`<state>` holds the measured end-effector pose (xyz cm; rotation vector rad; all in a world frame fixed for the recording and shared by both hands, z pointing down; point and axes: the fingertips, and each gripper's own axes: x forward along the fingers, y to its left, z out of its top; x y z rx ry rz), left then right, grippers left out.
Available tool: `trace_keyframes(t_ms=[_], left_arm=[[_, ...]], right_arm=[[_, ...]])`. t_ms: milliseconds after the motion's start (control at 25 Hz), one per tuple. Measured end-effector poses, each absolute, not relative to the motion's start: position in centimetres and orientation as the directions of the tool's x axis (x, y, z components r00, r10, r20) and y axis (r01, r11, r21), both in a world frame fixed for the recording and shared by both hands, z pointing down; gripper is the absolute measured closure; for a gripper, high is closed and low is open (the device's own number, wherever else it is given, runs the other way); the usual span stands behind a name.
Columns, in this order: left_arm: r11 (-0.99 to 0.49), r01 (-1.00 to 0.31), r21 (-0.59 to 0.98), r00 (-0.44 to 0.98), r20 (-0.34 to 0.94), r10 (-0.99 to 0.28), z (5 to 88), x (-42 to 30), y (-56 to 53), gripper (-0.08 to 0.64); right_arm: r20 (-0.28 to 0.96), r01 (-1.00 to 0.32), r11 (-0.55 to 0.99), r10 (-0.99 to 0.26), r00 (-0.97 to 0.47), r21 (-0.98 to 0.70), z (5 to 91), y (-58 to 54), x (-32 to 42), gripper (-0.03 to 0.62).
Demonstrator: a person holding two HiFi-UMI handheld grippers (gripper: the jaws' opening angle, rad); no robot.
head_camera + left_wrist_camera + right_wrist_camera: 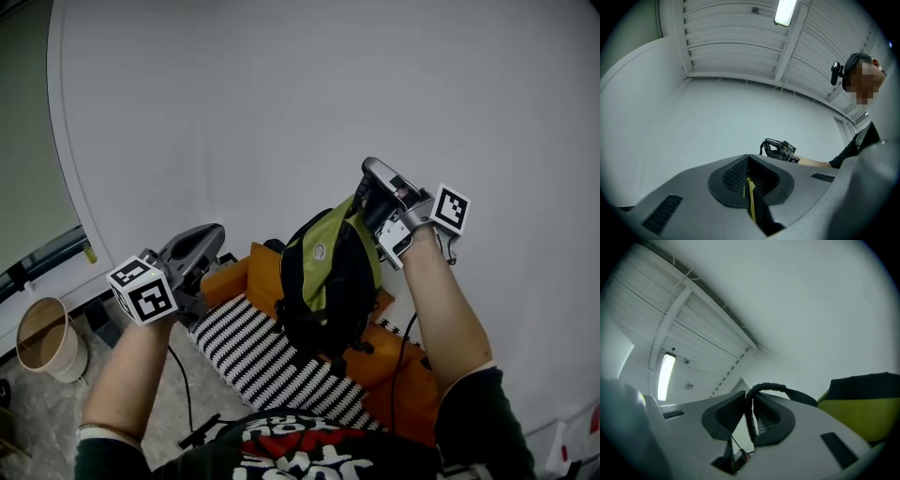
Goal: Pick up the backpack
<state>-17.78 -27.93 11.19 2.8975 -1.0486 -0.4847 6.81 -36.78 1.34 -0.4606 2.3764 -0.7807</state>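
Note:
A green and black backpack (328, 272) hangs in the air over an orange seat. It hangs from its black top handle (771, 387), and my right gripper (368, 178) is shut on that handle. In the right gripper view (750, 406) the loop runs down between the pads, with the yellow-green fabric of the backpack (862, 408) at the right. My left gripper (212, 234) stays to the left of the bag, raised. Its jaws (749, 180) are shut on a thin yellow-green and black strap (751, 199); where that strap leads is hidden.
Below the bag is an orange seat (403, 375) with a black and white striped cloth (253, 356). A round wooden bin (42, 337) stands on the floor at the left. A white wall (281, 94) fills the background. Cables (183, 389) run across the floor.

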Motion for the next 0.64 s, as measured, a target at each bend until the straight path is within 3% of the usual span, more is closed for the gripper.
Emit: trace_keyframes(t_ms=[640], left_arm=[[-0.774, -0.619, 0.132, 0.725, -0.281, -0.628, 11.05, -17.76, -28.39, 0.548]], right_arm=[[-0.418, -0.140, 0.759, -0.491, -0.765, -0.636, 1.56, -37.20, 6.97, 0.522]])
